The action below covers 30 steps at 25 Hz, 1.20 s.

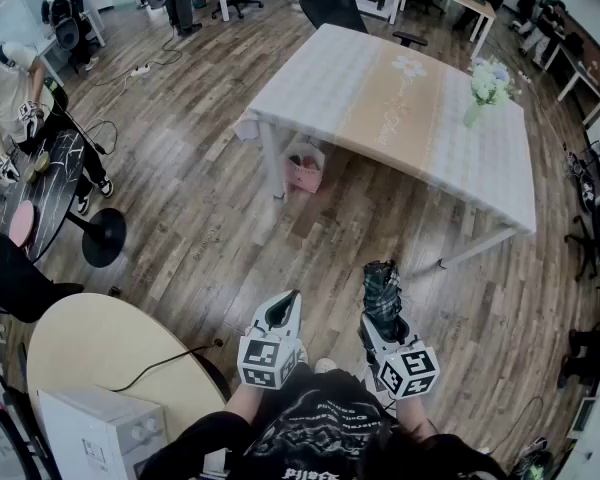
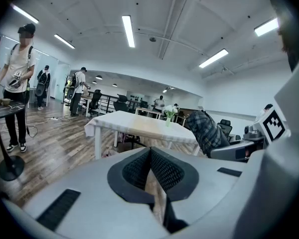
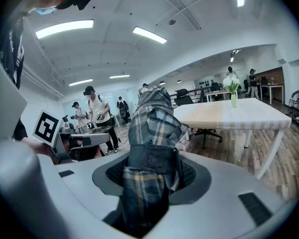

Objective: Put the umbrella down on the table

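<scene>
A folded dark plaid umbrella (image 1: 383,286) sticks forward out of my right gripper (image 1: 383,316), which is shut on it over the wooden floor. In the right gripper view the umbrella (image 3: 152,128) fills the gap between the jaws and its strap lies across the pads. My left gripper (image 1: 282,308) hangs beside it, shut with nothing in it; its pads meet at the tip (image 2: 150,151). From the left gripper view the umbrella (image 2: 205,131) shows at the right. The table (image 1: 360,78), under a white and beige cloth, stands ahead of both grippers, some way off.
A vase of flowers (image 1: 488,83) stands on the table's far right. A pink bag (image 1: 305,165) lies under the table. A round beige table (image 1: 100,348) with a white box (image 1: 95,433) is at my lower left. People stand by a black stand table (image 1: 40,203) at the left.
</scene>
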Available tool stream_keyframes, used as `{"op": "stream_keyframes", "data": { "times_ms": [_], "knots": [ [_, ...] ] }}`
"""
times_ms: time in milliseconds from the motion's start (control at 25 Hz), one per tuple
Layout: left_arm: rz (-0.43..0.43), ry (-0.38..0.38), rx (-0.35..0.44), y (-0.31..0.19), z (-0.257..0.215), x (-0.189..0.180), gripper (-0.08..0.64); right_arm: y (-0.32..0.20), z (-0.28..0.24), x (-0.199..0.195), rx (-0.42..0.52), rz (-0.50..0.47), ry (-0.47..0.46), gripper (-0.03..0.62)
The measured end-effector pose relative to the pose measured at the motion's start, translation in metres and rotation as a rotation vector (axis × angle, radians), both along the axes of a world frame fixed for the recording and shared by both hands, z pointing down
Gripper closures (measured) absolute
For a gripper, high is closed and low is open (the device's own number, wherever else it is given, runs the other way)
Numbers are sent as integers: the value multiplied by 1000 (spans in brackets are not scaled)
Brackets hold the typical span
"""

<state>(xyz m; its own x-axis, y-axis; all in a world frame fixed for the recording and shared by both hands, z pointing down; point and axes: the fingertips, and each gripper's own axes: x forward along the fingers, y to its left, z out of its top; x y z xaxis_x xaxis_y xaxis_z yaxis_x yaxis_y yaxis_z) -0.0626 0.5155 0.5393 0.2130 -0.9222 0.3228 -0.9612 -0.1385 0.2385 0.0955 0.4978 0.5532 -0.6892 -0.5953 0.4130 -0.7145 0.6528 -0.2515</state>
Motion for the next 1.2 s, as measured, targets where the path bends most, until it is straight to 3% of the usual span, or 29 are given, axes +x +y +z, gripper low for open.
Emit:
{"op": "stream_keyframes", "data": {
  "times_ms": [480,960,1200],
  "knots": [
    [23,-33,24,45,-18,23,540,34,-17,26,47,67,6,387],
    [67,-60,54,48,-9,-6,540,44,-12,-8,61,87,-45,379],
    [52,-59,24,52,11,-17,540,48,7,-24,26,37,-24,377]
  ]
}}
